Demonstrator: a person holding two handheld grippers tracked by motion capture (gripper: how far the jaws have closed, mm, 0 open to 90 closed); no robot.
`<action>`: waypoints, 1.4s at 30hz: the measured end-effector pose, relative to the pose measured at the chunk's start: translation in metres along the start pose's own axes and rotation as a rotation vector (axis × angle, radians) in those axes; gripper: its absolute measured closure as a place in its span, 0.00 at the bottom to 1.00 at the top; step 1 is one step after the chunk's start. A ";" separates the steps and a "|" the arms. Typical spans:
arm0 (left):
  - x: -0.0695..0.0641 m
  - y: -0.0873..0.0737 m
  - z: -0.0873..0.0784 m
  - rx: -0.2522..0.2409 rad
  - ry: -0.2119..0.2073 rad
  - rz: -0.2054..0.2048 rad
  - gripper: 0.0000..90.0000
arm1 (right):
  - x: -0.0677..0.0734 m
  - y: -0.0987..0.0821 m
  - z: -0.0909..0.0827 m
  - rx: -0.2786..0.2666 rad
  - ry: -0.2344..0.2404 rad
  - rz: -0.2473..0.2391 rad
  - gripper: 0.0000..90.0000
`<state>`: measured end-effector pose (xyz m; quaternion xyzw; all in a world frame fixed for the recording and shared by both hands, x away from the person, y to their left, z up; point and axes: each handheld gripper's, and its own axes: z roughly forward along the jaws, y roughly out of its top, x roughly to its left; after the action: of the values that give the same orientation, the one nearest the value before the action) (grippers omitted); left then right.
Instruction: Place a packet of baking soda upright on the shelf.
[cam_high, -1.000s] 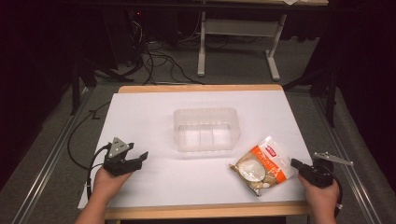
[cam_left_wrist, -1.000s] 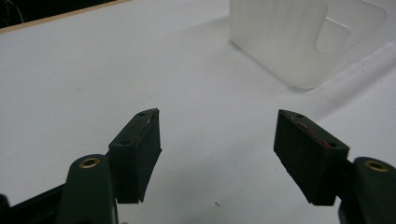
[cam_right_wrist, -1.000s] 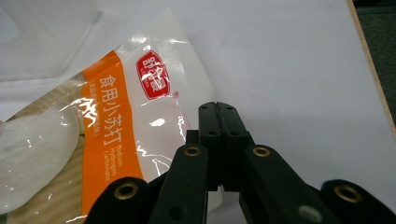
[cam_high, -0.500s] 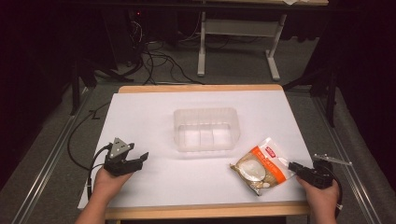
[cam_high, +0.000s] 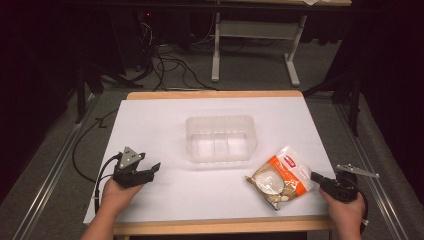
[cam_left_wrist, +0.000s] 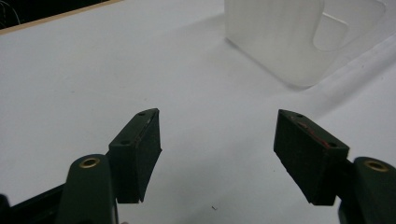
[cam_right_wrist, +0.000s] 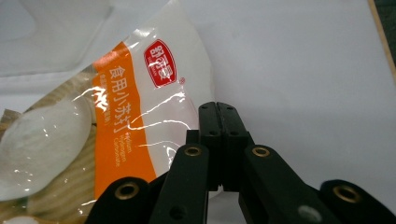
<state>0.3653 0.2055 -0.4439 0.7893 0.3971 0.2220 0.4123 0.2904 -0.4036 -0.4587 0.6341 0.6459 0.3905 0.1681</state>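
Jaws of left gripper (cam_high: 151, 168) spread wide, nothing between them, resting low over bare white table (cam_high: 160, 120) near front left. Clear plastic container (cam_high: 221, 138) at table centre, upright, well apart from both grippers. Orange-and-white food pouch (cam_high: 281, 177) flat on table, front right, just beside container's near right corner. Right gripper (cam_high: 316, 176) at pouch's right edge: jaws just closed, now pressed together, tips touching or overlapping the pouch edge; hold on it not discernible.
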 end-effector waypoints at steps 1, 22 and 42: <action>0.000 0.000 0.000 0.000 0.000 0.000 0.36 | 0.002 0.002 -0.002 -0.017 -0.001 -0.014 1.00; -0.002 -0.001 0.002 0.017 0.007 0.010 0.36 | 0.049 0.052 -0.046 -0.346 0.008 -0.144 1.00; -0.001 -0.001 0.001 0.012 0.006 0.012 0.36 | 0.084 0.092 -0.058 -0.480 -0.016 -0.210 1.00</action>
<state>0.3655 0.2045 -0.4451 0.7934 0.3949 0.2247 0.4051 0.3002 -0.3503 -0.3324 0.5087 0.5956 0.5079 0.3585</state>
